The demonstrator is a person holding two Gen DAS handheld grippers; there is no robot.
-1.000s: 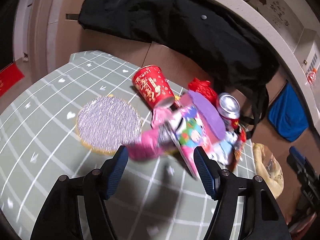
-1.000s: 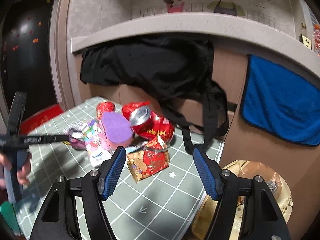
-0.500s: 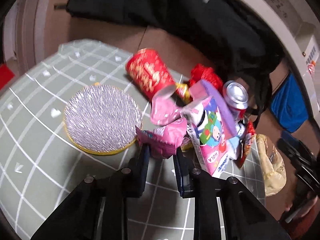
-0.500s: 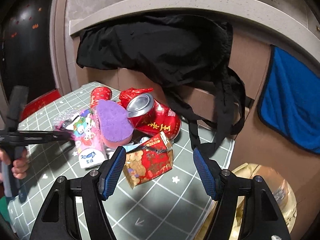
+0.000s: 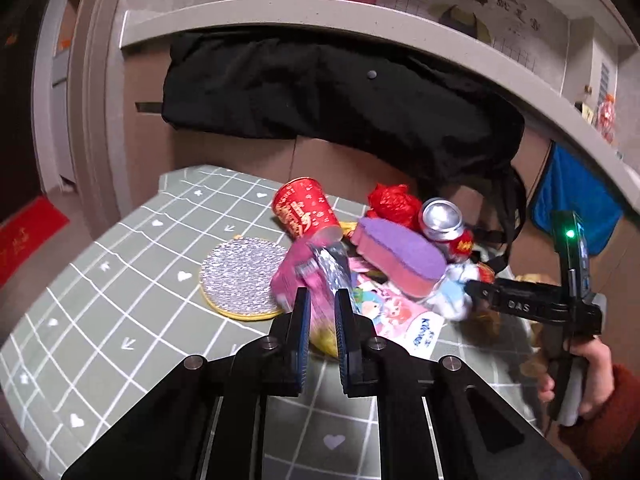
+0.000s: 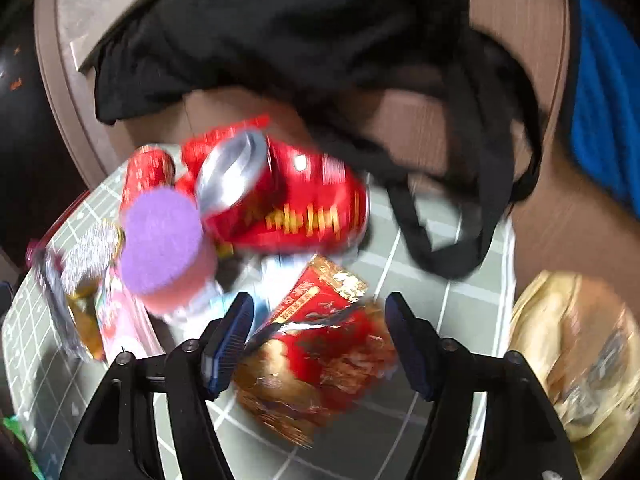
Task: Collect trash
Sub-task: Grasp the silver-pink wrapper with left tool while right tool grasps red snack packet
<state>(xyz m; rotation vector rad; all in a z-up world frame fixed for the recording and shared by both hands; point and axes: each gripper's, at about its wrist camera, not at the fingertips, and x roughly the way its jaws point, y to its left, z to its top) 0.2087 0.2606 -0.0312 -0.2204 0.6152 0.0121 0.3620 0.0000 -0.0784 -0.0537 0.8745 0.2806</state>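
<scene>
Where a second ago the left gripper (image 5: 321, 322) stood spread before the pile, it is now pinched on the pink wrapper (image 5: 306, 276) and lifted slightly off the mat (image 5: 120, 280): first piece secured, judged ready to carry off. Right gripper (image 6: 320, 344): lower than before, jaws closing, red snack bag (image 6: 320, 352) between them, pads not yet pressing. Remaining pile: can (image 6: 280, 196), sponge (image 6: 160, 236), cup (image 5: 306, 210), carton (image 5: 400, 316). Mat edge close on the right, yellow bag (image 6: 576, 352) just beyond; open mat left of the foil disc (image 5: 242, 274).
</scene>
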